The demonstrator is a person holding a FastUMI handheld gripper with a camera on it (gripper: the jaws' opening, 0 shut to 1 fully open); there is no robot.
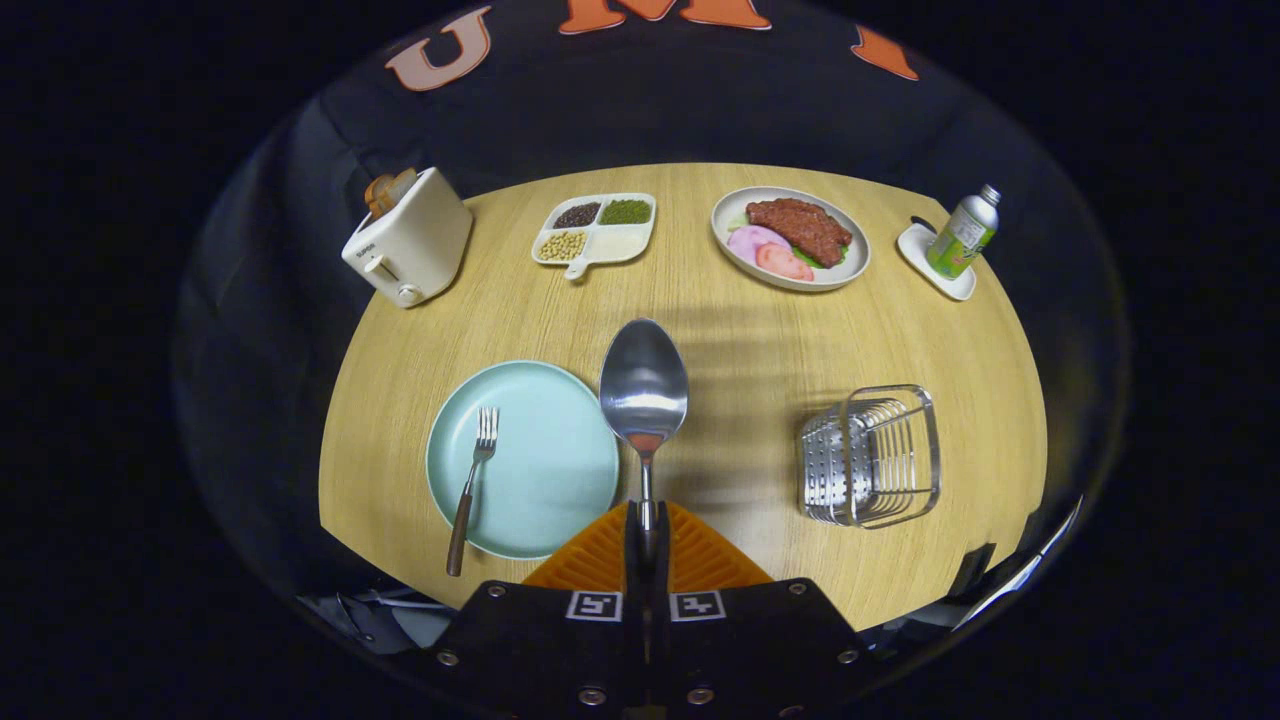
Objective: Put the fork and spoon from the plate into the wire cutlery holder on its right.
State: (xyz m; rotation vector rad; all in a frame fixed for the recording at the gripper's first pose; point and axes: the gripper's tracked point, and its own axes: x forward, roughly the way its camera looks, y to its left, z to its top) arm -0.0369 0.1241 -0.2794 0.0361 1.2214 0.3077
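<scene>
Gripper (645, 535) clamped on spoon (643, 385) by the handle, bowl up, above table. Stiff, slick steel (may swivel). Fork (472, 487) lying on plate (560, 470), left; wire holder (872, 456) right.

- One spoon (643, 385) is counted, clamped by its handle between the fingers of the one gripper (646, 540).
- One fork (473, 485) is seen.
- One pale green plate (540, 470) is counted at 9 o'clock from the spoon.
- One wire cutlery holder (872, 457) is seen at 3 o'clock.
- One toaster (410, 250), one divided tray (596, 238) and one plate of food (790, 238) are counted from 10 to 1 o'clock.
- One bottle (962, 232) is seen on one coaster (930, 262).
</scene>
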